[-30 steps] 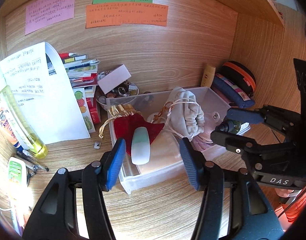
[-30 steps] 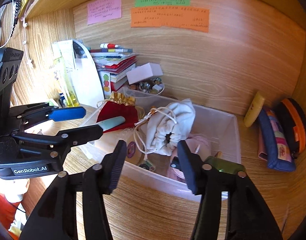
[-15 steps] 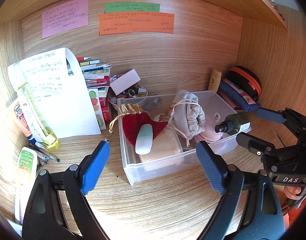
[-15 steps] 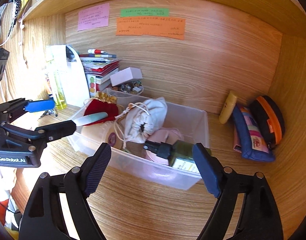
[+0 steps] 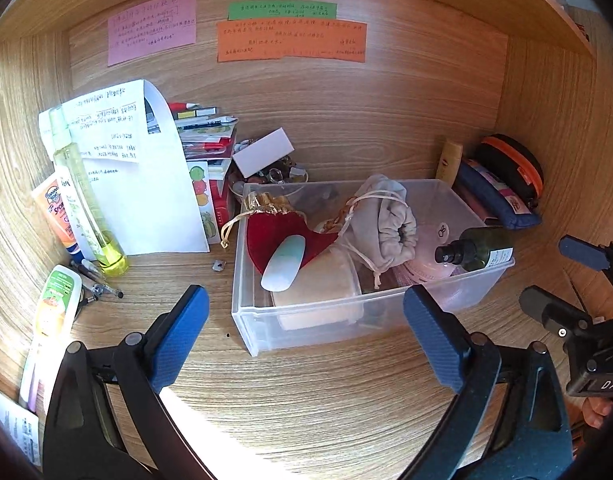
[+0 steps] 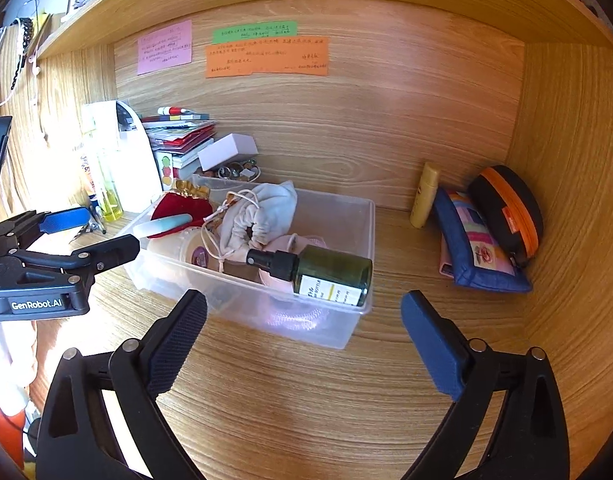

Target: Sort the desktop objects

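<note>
Bin point(image 5: 386, 312) w/ pouches, spray bottle point(image 6: 326, 274) inside.

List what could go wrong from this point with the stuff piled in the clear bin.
1. The green spray bottle lies on its side across the clear bin's right rim, so a nudge might roll it onto the desk.
2. The pale oval case sits tilted on the red pouch and could slide off.
3. Both grippers are open and holding nothing, so nothing steadies the pile.

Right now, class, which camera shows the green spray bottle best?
The right wrist view: the bottle lies close and central on the bin's near corner, label readable-sized. The left wrist view shows it smaller, off to the right, at the bin's far end.
</note>
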The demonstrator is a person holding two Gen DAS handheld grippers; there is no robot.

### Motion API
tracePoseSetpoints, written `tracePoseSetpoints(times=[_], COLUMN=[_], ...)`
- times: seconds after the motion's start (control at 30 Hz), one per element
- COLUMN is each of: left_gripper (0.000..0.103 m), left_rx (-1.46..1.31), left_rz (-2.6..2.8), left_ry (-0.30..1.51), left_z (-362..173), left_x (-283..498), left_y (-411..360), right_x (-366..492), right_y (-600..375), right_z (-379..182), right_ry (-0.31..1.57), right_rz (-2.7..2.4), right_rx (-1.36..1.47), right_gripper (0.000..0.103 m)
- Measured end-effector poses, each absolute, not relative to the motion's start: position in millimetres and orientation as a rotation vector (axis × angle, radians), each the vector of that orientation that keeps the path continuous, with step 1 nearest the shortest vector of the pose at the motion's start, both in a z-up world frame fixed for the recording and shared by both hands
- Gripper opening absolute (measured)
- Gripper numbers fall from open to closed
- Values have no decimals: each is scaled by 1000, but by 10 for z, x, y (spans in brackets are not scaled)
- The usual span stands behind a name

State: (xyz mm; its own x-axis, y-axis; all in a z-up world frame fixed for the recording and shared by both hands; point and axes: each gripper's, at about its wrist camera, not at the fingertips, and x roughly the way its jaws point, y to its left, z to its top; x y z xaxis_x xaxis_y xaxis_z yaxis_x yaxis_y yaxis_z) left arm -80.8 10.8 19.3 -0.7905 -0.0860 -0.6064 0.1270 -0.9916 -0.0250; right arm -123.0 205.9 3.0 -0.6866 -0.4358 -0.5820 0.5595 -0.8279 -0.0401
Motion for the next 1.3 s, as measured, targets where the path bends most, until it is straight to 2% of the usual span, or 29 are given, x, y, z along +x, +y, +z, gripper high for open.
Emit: tracePoseSetpoints(times=[0.4,1.3], left_gripper=[99,99], left_rx=[998,1011], left_rz=[-2832,-2829], left_ry=[78,102], left_z=[40,68], left_x=[-819,-835], left_y=[189,198], right_x=[-1264,-1265], right_y=[2118,2061], right_z=[-22,0], right_ry=[253,264], right_rz=[-2442,-2437], right_rx=[807,802], right_gripper=[98,98])
